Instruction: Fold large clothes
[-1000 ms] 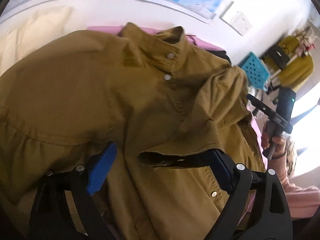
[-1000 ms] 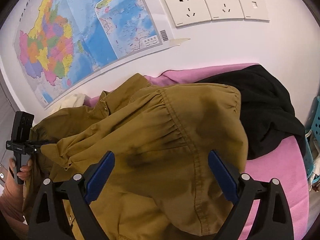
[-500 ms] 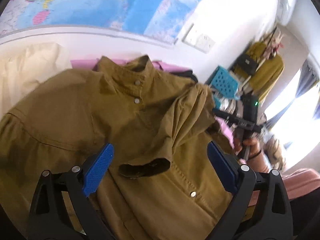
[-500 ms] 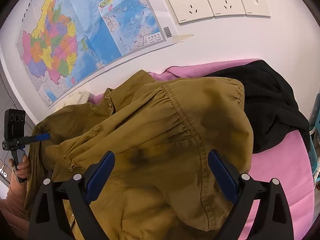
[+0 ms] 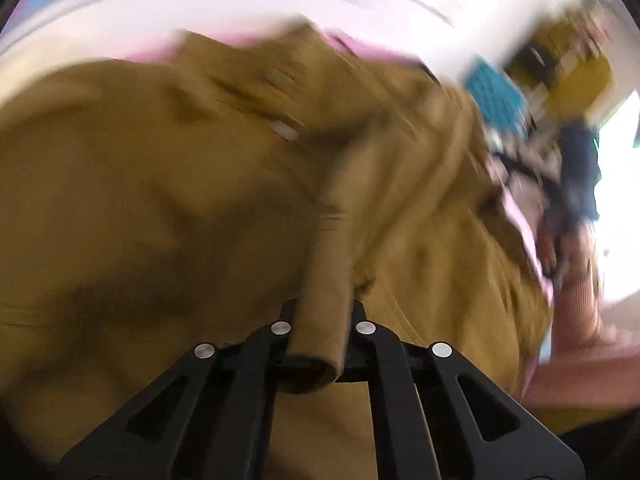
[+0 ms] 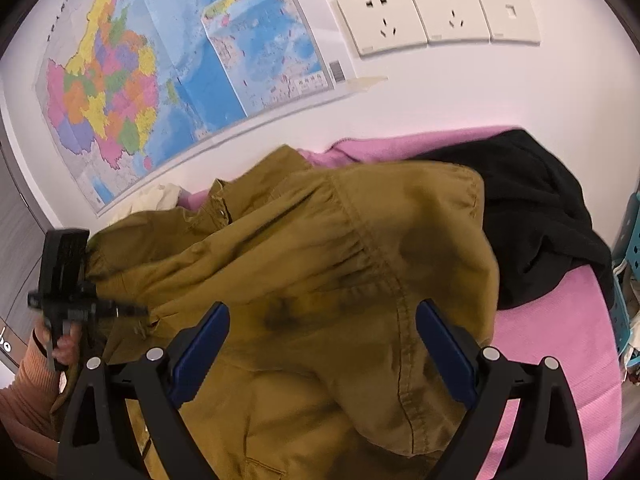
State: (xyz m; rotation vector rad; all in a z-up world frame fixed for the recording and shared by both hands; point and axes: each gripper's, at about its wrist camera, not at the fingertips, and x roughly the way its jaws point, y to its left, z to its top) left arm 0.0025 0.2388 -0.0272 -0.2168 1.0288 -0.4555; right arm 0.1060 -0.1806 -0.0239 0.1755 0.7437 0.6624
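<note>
Right, my left gripper (image 5: 320, 320) has just snapped closed, and I can see the rolled cuff of the mustard shirt's sleeve (image 5: 324, 280) pinched between its jaws, the fabric bunched straight ahead of the fingers. That view is smeared with blur, so I can't make out finer detail. The left gripper is pitched steeply down over the mustard shirt (image 6: 320, 280), which spreads out ahead of it and to both sides on the pink bedcover (image 6: 552, 352).

From my right wrist camera, the left hand (image 6: 60, 344) sits far off to my left, a ribbed orange sleeve (image 6: 28, 392) behind it, gripping the tool's handle at the shirt's edge. My right gripper (image 6: 322, 344) hangs tilted downward above the folded-over shirt, blue pads (image 6: 200, 348) spread wide, nothing pressed between them. Beyond my right fingertip lies a black garment (image 6: 532, 232), and further ahead a map (image 6: 160, 80) and wall sockets (image 6: 436, 16).
</note>
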